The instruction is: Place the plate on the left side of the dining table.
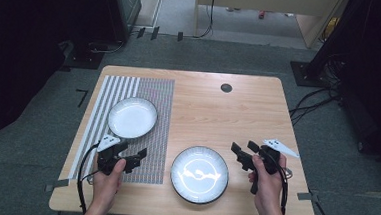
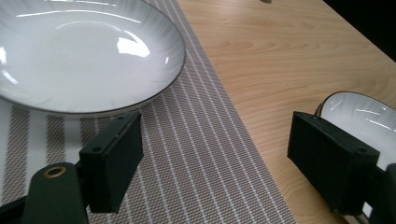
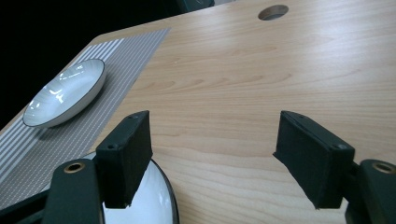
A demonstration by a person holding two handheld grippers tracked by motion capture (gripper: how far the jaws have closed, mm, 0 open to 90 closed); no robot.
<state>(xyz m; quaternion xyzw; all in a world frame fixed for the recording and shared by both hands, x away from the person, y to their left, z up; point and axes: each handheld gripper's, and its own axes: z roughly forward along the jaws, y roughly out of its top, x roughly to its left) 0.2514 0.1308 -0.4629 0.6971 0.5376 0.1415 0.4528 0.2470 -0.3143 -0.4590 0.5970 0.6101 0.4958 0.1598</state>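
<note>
The left gripper (image 1: 136,159) has its fingers (image 2: 112,161) spread and empty over the striped placemat (image 1: 149,135), near the far-left plate (image 1: 132,117). The right gripper (image 1: 244,152) is likewise released, grasping nothing, just right of the near plate (image 1: 199,174) on the bare tabletop (image 1: 238,115). Judging by this, neither plate is gripped yet; all the handling is left.

Overhead light falls bright on the worktop (image 1: 213,109), while the room around it sinks into near black. White glare streaks both plates (image 1: 199,174) (image 1: 133,117). Shadows beneath them are soft; the close views look slightly grainy
</note>
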